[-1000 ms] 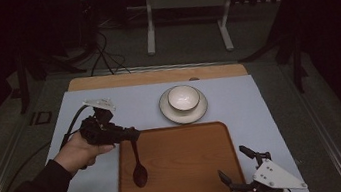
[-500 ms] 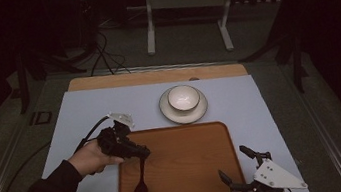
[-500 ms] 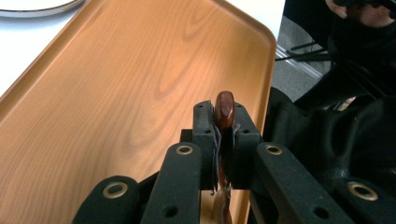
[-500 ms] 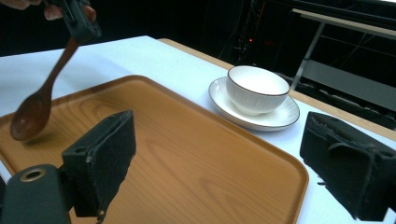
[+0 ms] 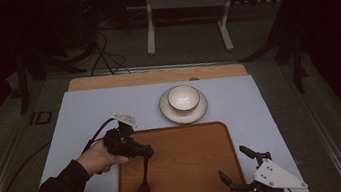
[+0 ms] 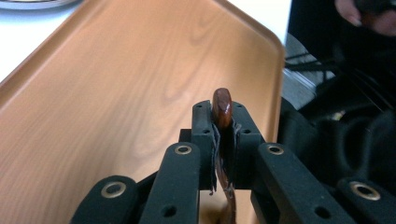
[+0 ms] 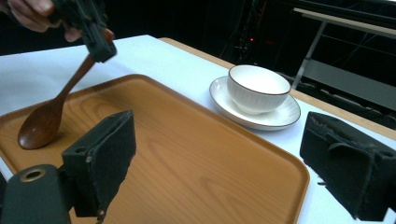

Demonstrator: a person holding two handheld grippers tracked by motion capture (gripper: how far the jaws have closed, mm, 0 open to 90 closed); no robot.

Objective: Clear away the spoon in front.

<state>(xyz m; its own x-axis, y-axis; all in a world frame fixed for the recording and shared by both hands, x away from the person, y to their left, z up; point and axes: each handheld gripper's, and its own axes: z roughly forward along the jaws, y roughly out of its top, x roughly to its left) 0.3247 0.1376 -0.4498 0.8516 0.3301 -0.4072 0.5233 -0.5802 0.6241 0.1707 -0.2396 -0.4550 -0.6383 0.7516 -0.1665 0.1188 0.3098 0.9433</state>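
1. Gripping the handle of the dark brown wooden spoon (image 5: 144, 184) is where we are standing now: the left gripper (image 5: 142, 152) is clamping its two black jaws on the upper end of the stem, and in the left gripper view the rounded tip of the handle (image 6: 222, 107) is poking up between the pads.
2. We are holding the spoon tilted, its oval bowl resting on the near left part of the rectangular orange-brown wooden tray (image 5: 190, 143), the handle rising toward the hand (image 5: 97, 156) at the tray's left edge.
3. We are keeping the right gripper (image 5: 240, 172) idle at the near right corner of the tray, jaws spread wide and grasping nothing; in its own view the two black pads (image 7: 105, 154) are standing well apart with the tray between them.
4. We are judging the grasp as done, while any carrying is left to do: the spoon's bowl is touching the tray, not lifted clear.
5. We are seeing the white ribbed ceramic bowl (image 5: 183, 98) on its white saucer (image 5: 200, 112) sitting empty just beyond the tray's far edge, on the pale blue table cover (image 5: 80, 113); it is well apart from the spoon, so if that is the destination, the whole transfer is remaining.
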